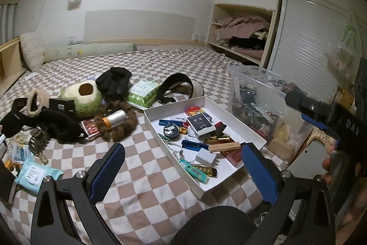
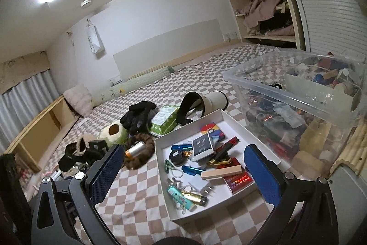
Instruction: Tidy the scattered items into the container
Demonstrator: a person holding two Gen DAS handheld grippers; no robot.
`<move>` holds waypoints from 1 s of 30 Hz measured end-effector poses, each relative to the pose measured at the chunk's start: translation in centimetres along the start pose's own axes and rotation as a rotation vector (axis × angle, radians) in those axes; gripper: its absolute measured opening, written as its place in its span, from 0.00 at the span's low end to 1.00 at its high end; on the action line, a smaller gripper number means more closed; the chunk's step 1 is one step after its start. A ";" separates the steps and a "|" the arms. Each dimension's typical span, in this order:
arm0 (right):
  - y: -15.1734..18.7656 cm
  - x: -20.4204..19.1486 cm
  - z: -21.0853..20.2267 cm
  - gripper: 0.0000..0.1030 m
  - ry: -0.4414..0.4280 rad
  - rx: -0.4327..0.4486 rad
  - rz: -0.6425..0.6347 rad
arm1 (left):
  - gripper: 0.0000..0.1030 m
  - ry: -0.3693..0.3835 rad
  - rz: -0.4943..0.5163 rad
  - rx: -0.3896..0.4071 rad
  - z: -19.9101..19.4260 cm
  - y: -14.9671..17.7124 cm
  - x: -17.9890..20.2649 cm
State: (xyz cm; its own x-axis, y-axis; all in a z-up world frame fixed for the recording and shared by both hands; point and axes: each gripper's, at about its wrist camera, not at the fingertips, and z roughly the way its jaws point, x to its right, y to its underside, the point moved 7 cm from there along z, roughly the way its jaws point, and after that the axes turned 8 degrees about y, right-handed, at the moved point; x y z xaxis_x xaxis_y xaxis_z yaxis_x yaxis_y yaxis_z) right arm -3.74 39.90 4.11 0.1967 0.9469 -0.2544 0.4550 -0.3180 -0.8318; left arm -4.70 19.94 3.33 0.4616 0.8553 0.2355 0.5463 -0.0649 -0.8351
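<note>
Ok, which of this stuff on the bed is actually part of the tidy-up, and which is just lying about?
Job: white tray, silver tube, black gloves, green tissue pack, wet wipes, both open tongs, left and right.

Lying about: bolster, wardrobe clothes, full clear bin.

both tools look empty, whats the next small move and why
Probably move the left tool left toward the silver bottle with the orange cap and close on it. Both tools are open and hold nothing, the right tool hangs over the white tray, and the bottle lies loose on the brown fur band just outside the tray, on the left tool's side, an easy shape to pinch.
</note>
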 end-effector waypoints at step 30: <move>4.6 -4.6 -3.8 1.00 -0.011 0.010 -0.218 | 0.99 -0.109 -0.030 0.054 -5.7 0.7 -2.4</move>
State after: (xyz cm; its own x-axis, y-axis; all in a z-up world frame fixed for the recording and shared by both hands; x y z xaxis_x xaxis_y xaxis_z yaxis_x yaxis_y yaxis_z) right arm 0.79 33.93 3.35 0.0852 0.9937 -0.0733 0.4773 -0.1053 -0.8724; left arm -1.45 14.88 4.99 0.3653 0.9073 0.2084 0.5193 -0.0128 -0.8545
